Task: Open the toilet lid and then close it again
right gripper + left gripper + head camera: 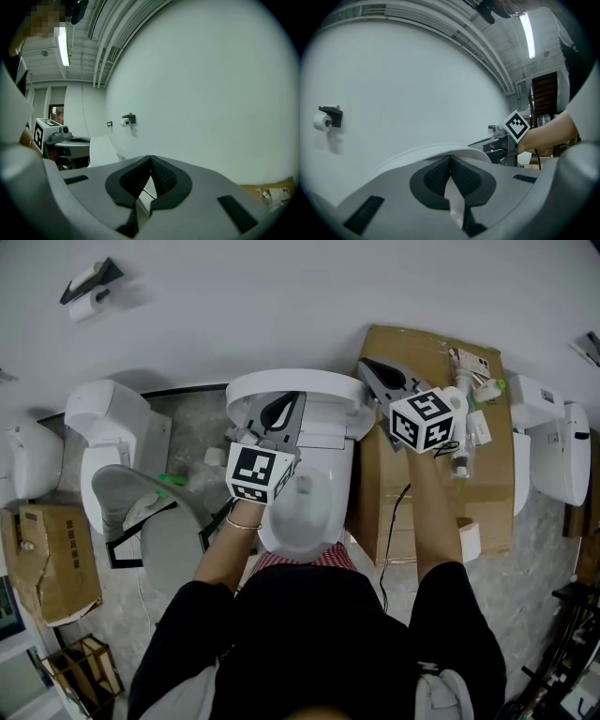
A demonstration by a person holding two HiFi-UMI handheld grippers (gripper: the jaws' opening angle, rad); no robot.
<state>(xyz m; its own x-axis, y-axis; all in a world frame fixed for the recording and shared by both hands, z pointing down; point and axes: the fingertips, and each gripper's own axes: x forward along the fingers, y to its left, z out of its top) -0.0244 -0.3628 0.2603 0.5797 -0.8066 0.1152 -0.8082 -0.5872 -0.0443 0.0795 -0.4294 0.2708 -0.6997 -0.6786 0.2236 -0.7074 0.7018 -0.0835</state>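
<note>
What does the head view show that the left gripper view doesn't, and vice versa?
Head view only: the toilet bowl, the cardboard box to its right, a second toilet to its left. Left gripper view only: the jaws of the left gripper up close, tips together, nothing between them, and a ceiling strip light. Both: the raised lid, the right gripper and the wall-mounted toilet roll.

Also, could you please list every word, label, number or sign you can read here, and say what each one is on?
No text here can be read.
Packets on the cardboard box: there is print, but it is too small to read.
Marker cubes: black-and-white square patterns only, no words or numbers.
</note>
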